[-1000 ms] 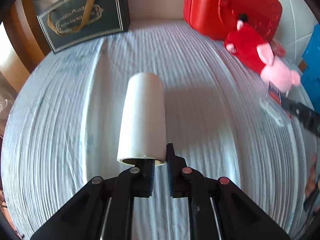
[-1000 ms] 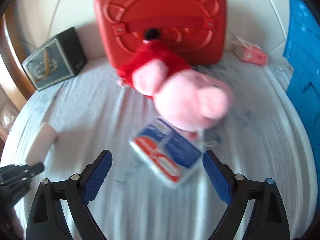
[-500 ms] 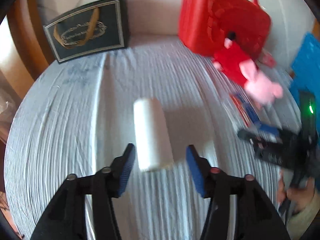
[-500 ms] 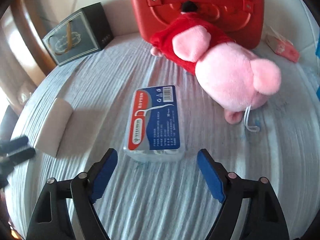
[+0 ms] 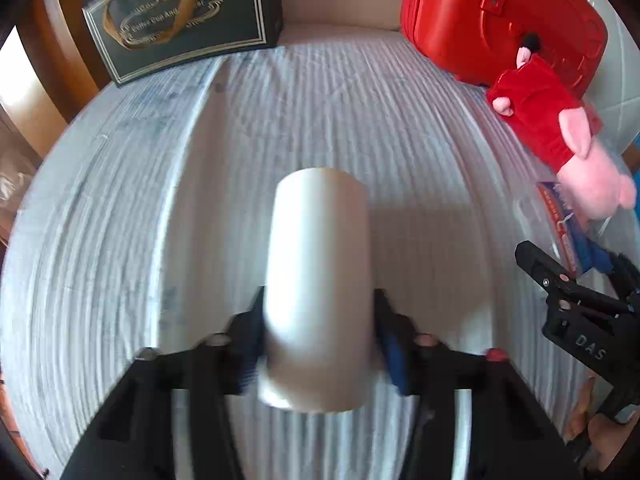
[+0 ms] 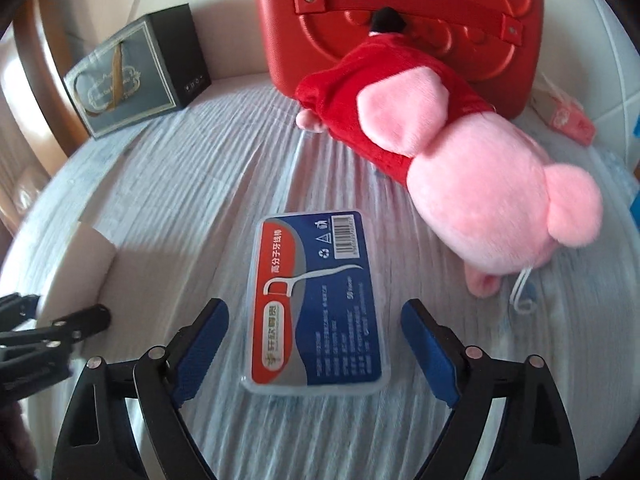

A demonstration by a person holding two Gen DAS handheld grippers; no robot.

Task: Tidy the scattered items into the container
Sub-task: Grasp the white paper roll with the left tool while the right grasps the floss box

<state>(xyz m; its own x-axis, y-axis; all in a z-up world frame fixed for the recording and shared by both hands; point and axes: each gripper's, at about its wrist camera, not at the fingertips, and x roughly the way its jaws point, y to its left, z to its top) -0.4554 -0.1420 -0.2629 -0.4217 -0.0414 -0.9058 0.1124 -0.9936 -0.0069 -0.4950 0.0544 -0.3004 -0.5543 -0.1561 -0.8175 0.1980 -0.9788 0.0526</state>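
Observation:
A white roll lies on the pale striped cloth. My left gripper straddles its near end, a finger on each side; the frame is blurred, so whether the pads touch is unclear. The roll also shows at the left in the right wrist view. My right gripper is open around the near end of a flat blue and red floss-pick box, not touching it. A pink plush pig in a red dress lies beyond the box, against a red case.
A dark gift bag stands at the back left. A small pink packet lies at the back right by the red case. A blue object borders the right edge. A brown wooden edge runs along the left.
My left gripper opened, then moved forward so the roll's near end sits between its fingers. My right gripper came nearer to the floss-pick box, now between its open fingers.

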